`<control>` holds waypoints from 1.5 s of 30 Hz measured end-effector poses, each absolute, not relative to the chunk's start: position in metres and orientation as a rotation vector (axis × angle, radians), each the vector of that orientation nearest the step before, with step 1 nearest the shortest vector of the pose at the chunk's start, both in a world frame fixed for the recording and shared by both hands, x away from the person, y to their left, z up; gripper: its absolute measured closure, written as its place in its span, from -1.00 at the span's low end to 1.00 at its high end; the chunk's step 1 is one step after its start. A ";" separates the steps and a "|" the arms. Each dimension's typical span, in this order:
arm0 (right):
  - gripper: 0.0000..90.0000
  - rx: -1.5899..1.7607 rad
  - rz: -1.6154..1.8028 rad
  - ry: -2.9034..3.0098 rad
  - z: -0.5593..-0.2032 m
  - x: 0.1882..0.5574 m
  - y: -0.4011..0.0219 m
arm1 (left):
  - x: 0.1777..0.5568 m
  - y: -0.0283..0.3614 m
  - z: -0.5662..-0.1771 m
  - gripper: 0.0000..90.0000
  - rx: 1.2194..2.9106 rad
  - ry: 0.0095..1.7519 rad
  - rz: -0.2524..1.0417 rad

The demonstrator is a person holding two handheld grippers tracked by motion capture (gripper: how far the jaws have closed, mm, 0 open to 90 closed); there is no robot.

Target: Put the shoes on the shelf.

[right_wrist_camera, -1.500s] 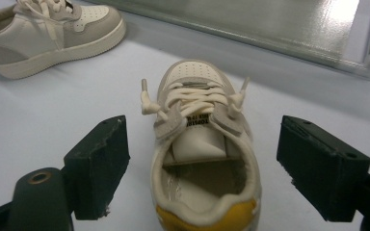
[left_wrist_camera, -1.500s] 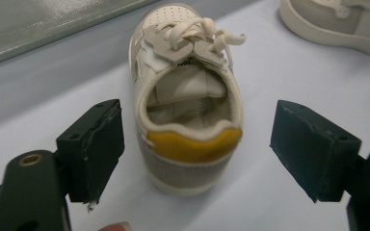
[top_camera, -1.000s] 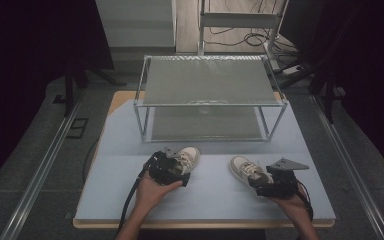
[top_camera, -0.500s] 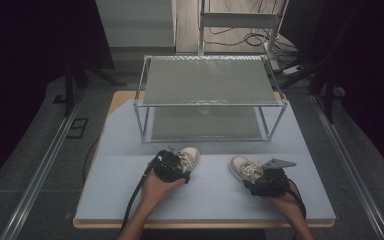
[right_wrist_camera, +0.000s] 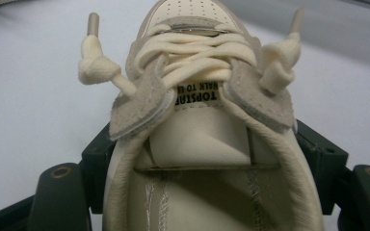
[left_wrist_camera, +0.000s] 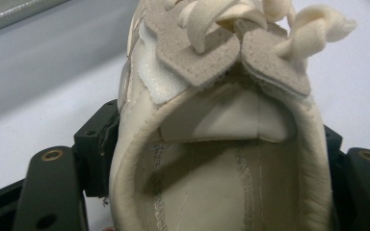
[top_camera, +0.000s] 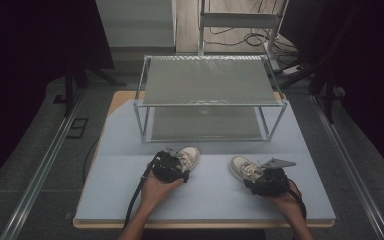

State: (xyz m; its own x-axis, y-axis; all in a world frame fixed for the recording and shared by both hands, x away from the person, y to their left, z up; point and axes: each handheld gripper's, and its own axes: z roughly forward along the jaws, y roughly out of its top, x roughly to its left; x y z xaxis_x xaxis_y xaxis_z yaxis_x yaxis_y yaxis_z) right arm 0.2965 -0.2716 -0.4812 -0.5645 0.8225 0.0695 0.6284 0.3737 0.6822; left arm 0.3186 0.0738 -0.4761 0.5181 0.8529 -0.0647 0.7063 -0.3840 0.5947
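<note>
Fingers of the left gripper (left_wrist_camera: 212, 192) stand on either side of the heel of the left shoe (left_wrist_camera: 221, 144), 1 black pad against each flank of the collar; its jaws have just been closing, and in the left gripper view the pads look pressed to the leather, so the shoe reads as grasped. The right gripper (right_wrist_camera: 212, 192) does the same to the right shoe (right_wrist_camera: 207, 154): its jaws have also just been closing, with the heel between them and the pads tight on both sides.

Seen from the high view, both shoes (top_camera: 187, 159) (top_camera: 244, 167) rest on the pale table top (top_camera: 130, 150), toes pointing away from the person and toward the 2-tier wire rack (top_camera: 210, 102) beyond. The left gripper (top_camera: 170, 167) and right gripper (top_camera: 265, 180) each come in from behind the heel, carried by the left hand (top_camera: 155, 187) and right hand (top_camera: 285, 197).

Gripping at the heel collar makes sense: it is the stiffest part of a soft sneaker, narrow enough for the jaws to span, and it leaves the toe free to lead into a shelf. Holding 1 shoe per gripper, side by side and well apart, probably keeps the pair parallel for a move toward the rack. The knotted laces (right_wrist_camera: 96, 62) hang loose and could snag on the rack's frame.
</note>
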 end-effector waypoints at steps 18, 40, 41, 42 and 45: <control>-0.37 1.280 1.080 2.328 -0.472 0.296 -0.277 | 0.313 0.080 -0.460 -0.36 2.122 1.216 0.363; -0.37 1.280 1.115 2.278 -0.449 0.327 -0.270 | 0.331 0.076 -0.442 -0.36 2.101 1.191 0.387; -0.37 1.279 1.114 2.276 -0.448 0.328 -0.269 | 0.333 0.076 -0.441 -0.36 2.103 1.189 0.386; -0.37 1.278 1.114 2.275 -0.447 0.329 -0.268 | 0.333 0.076 -0.441 -0.36 2.103 1.189 0.386; -0.37 1.277 1.105 2.275 -0.444 0.334 -0.265 | 0.338 0.074 -0.438 -0.36 2.101 1.186 0.390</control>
